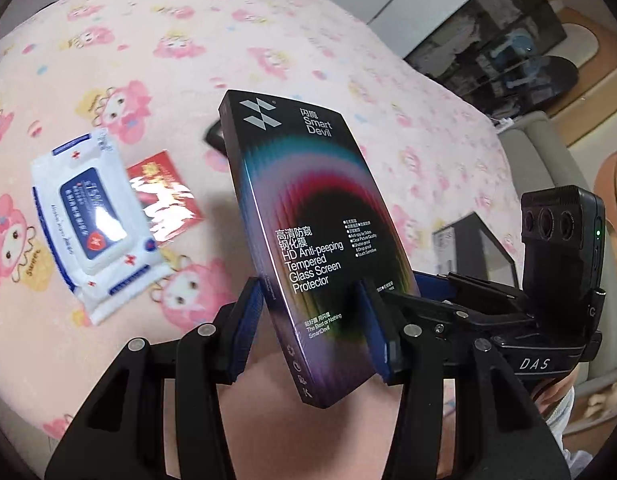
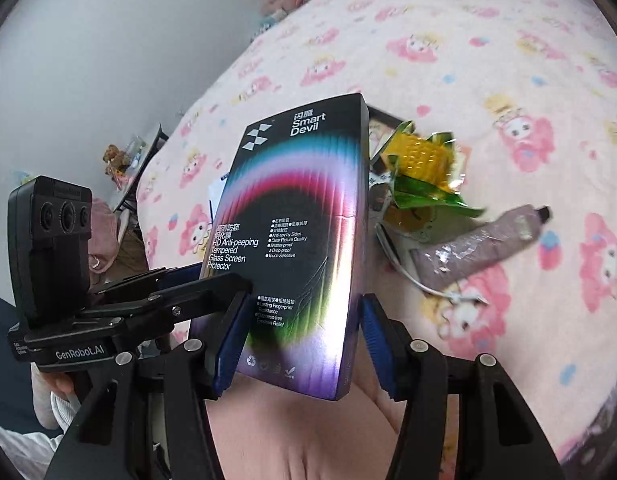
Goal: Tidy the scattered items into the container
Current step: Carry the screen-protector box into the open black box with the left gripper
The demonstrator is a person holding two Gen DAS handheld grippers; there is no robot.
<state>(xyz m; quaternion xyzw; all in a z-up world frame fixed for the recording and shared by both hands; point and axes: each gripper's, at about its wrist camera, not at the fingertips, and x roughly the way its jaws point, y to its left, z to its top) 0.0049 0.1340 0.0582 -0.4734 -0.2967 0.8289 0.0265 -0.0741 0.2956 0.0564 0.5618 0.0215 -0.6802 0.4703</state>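
A black screen-protector box (image 1: 312, 236) with a rainbow swirl stands upright above a pink cartoon-print bedsheet (image 1: 156, 40). My left gripper (image 1: 314, 328) is shut on the box's lower part. The same box (image 2: 296, 240) fills the right wrist view, and my right gripper (image 2: 298, 344) has its blue pads against both box edges. Each gripper's body shows in the other's view. A white wet-wipes pack (image 1: 94, 220) and a red packet (image 1: 166, 196) lie on the sheet to the left. A yellow-green snack wrapper (image 2: 424, 164), a grey-purple tube (image 2: 480, 240) and a white cable (image 2: 428, 280) lie right of the box.
A dark container's edge (image 2: 382, 114) shows behind the box, and a dark box (image 1: 472, 248) sits by the bed's right side. A wall (image 2: 88, 40) and a small table with toys (image 2: 128, 156) stand to the left.
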